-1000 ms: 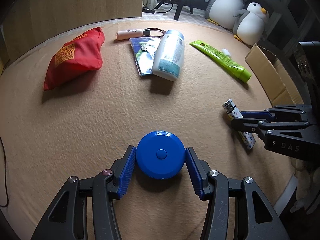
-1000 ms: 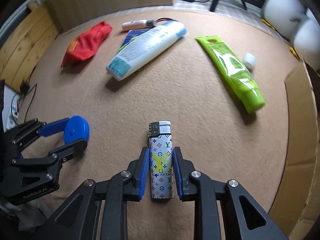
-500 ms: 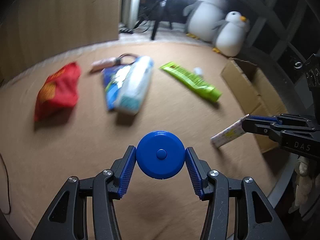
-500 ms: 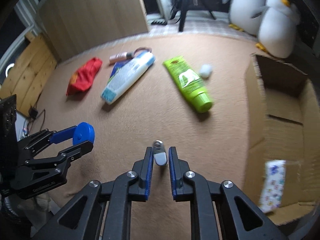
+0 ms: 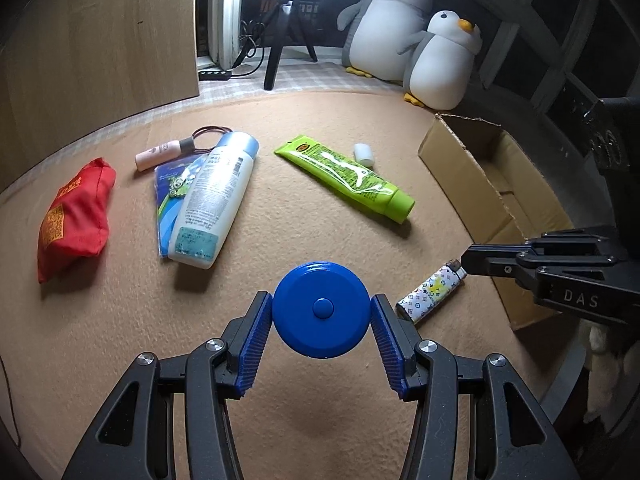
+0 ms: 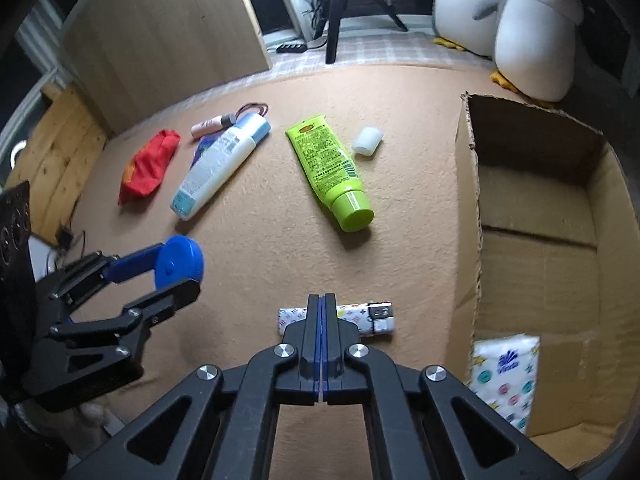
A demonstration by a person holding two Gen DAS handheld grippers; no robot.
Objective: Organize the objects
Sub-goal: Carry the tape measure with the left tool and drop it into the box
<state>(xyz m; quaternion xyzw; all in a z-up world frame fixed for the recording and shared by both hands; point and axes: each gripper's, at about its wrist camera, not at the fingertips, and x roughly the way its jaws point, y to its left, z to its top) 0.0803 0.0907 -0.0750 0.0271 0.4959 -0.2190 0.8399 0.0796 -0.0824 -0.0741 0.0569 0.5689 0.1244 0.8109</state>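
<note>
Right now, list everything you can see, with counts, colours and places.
tape measure: one, blue, between left jaws
lighter: one, white patterned, on carpet below right jaws
tube: one, green, mid carpet
bottle: one, white, atop blue packet
pouch: one, red, far left
small tube: one, pink, behind bottle
cap-like piece: one, white, beside tube
box: one, brown cardboard, right
tissue pack: one, white, inside box
plush penguins: two, grey-white, beyond carpet
left gripper: black-blue, jaws shut on tape measure
right gripper: black-blue, jaws shut, empty

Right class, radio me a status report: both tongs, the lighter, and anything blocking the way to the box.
Left tongs clamp blue disc. Right tongs shut, empty. Lighter lies on mat. Path to cardboard box clear.
</note>
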